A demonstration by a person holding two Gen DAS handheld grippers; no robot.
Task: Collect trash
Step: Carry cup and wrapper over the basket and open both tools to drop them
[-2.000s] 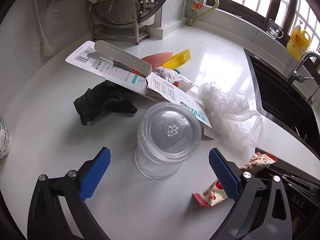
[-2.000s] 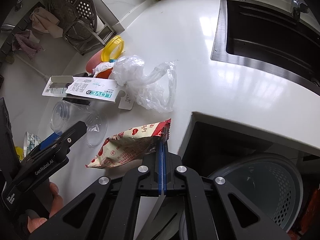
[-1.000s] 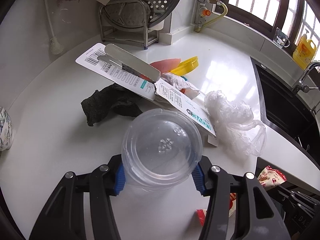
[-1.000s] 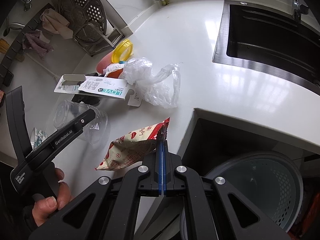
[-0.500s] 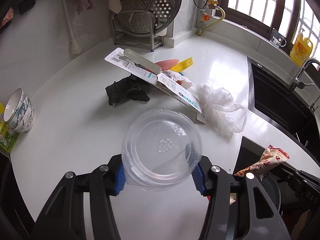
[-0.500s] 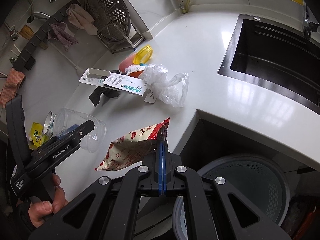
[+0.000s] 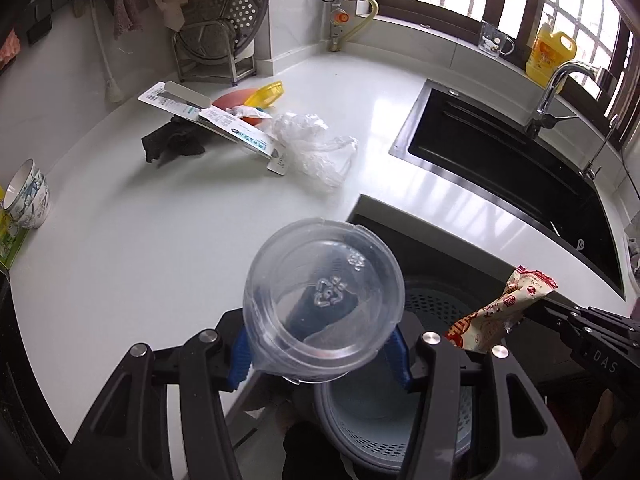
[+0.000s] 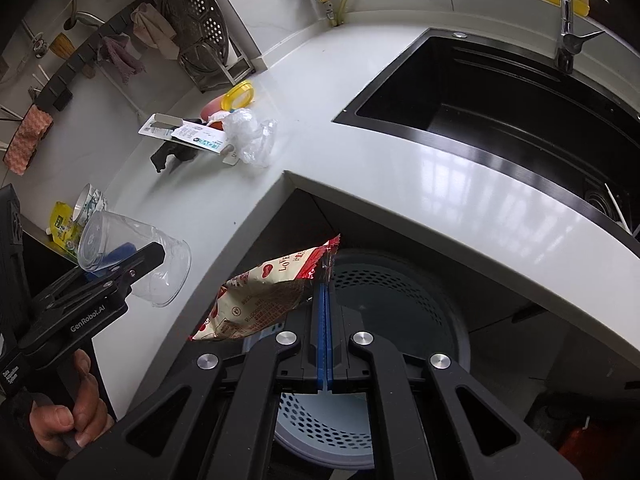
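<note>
My left gripper [image 7: 320, 344] is shut on a clear plastic cup [image 7: 324, 300], its base facing the camera; the cup [image 8: 132, 256] hangs past the counter edge. My right gripper [image 8: 324, 296] is shut on a red and cream snack wrapper [image 8: 268, 292], which shows at the right of the left wrist view too [image 7: 500, 312]. Both hang above a grey perforated bin [image 8: 400, 292] that stands in the cut-out below the counter [image 7: 380, 424]. On the white counter [image 7: 160, 240] lie a crumpled clear bag [image 7: 312, 148], a white packaging card [image 7: 208, 120] and a black rag [image 7: 172, 140].
A black sink [image 7: 512, 176] with a tap [image 7: 556, 88] is set in the counter on the right. Stacked bowls [image 7: 26, 200] stand at the left edge. A steamer rack [image 7: 224, 32], a yellow lid [image 7: 266, 94] and a yellow bottle [image 7: 550, 54] are at the back.
Both grippers have drawn back from the counter with the cup and the wrapper, so the litter pile looks smaller and farther. The bin has come into view under them.
</note>
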